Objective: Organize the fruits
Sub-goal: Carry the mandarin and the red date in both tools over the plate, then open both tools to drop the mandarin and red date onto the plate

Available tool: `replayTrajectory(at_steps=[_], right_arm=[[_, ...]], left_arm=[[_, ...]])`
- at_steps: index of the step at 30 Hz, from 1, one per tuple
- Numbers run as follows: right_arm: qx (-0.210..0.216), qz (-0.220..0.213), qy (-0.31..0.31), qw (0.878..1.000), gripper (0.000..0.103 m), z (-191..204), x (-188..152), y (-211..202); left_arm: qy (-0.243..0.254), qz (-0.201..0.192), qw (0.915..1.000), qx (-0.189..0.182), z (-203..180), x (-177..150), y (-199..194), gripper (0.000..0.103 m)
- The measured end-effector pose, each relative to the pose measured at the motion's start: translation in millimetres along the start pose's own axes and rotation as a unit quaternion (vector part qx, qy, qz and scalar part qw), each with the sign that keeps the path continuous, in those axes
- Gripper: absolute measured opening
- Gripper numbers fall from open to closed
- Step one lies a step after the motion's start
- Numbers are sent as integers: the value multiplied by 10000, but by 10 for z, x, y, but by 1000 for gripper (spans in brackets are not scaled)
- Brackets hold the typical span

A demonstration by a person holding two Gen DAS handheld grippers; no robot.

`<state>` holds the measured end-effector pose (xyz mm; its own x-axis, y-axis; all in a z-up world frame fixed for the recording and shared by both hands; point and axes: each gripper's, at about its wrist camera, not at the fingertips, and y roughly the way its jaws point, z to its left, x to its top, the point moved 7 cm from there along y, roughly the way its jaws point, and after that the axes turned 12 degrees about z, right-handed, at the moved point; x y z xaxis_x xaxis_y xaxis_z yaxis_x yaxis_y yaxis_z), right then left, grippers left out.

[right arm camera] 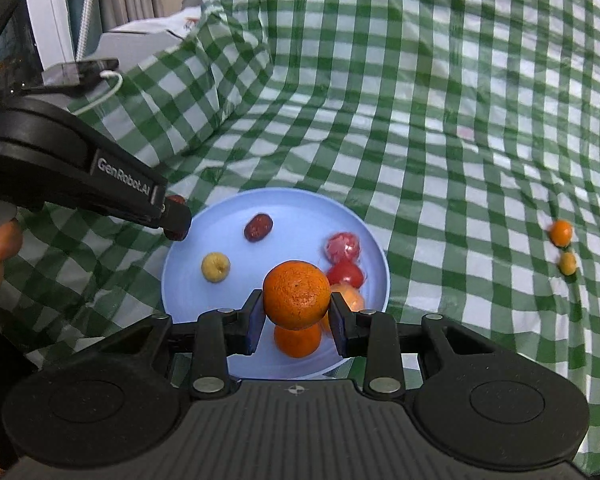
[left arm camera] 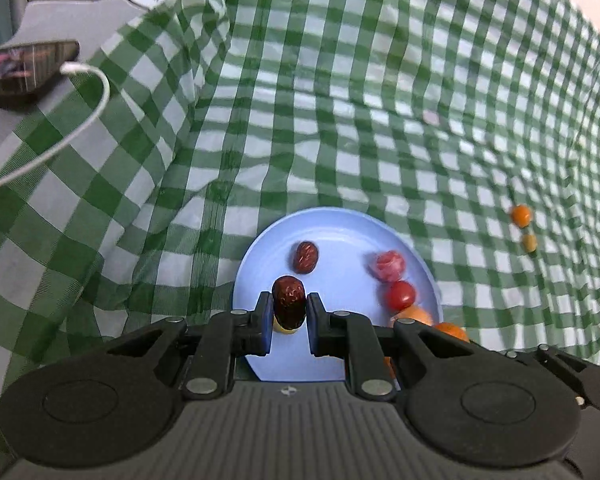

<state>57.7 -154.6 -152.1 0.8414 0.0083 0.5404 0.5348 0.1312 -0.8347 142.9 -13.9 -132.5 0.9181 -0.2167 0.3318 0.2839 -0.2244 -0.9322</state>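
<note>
My left gripper [left arm camera: 288,312] is shut on a dark red date [left arm camera: 288,300] and holds it over the near left part of the blue plate [left arm camera: 340,228]. On the plate lie another date [left arm camera: 305,257], a pink fruit [left arm camera: 389,266], a red tomato [left arm camera: 400,295] and oranges [left arm camera: 452,330]. My right gripper [right arm camera: 296,312] is shut on an orange [right arm camera: 296,294] above the plate [right arm camera: 300,204], where a yellow fruit [right arm camera: 216,267], a date [right arm camera: 258,227], red fruits [right arm camera: 342,246] and another orange [right arm camera: 298,342] lie. The left gripper [right arm camera: 176,224] also shows in the right wrist view.
A green checked cloth [left arm camera: 380,100] covers the surface, rumpled at the left. A small orange fruit [left arm camera: 521,215] and a yellow one [left arm camera: 529,242] lie on the cloth at the right. A phone [left arm camera: 24,66] with a white cable [left arm camera: 80,120] sits at the far left.
</note>
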Motion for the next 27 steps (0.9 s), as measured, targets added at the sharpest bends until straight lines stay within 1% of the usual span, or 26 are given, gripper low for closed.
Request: replayTrajectory(at_steps=[9,11,12,13,14,15,16,17,18,19,22,24,27], right_arm=[[37,132,-67,9999,36,15,45,190],[47,154,-95,9998,36,24,69,238],[40,160,-92,9998,37,24,81,261],[25,180,-74,9998,38,23,101,291],[51,237,-84,9997,41,28,115,317],[100,300,-100,9995,54,35,128,328],[114,295,-100,9994,69,39,140,306],[81,250,-114,9996,75,40,145,261],[30,188,-144,9997,82,48,144,203],[5,145,-197,9997,87,56,132,131],[-4,168,-181,9997,94,64,33,-75],[35,176,-94,9998,95,73,-54,-215],[1,68,-55,10000,95,81,-177,-437]], left_arm=[[112,183,9997,79,-19,39,190,19],[193,280,9994,11,-33,41,237,19],[224,322,9992,-48,-40,41,256,27],[243,390,9989,-92,-43,37,276,38],[219,430,9988,-85,-36,34,282,66],[173,381,9991,-39,-19,26,257,88],[128,278,9995,55,-1,22,212,94],[114,152,9997,152,11,20,152,102],[145,76,9996,223,16,12,95,103],[197,80,9994,274,16,-2,50,103],[294,268,9988,286,19,-93,-82,103],[227,296,9989,295,34,-174,-199,103],[20,487,9984,281,53,-294,-390,103]])
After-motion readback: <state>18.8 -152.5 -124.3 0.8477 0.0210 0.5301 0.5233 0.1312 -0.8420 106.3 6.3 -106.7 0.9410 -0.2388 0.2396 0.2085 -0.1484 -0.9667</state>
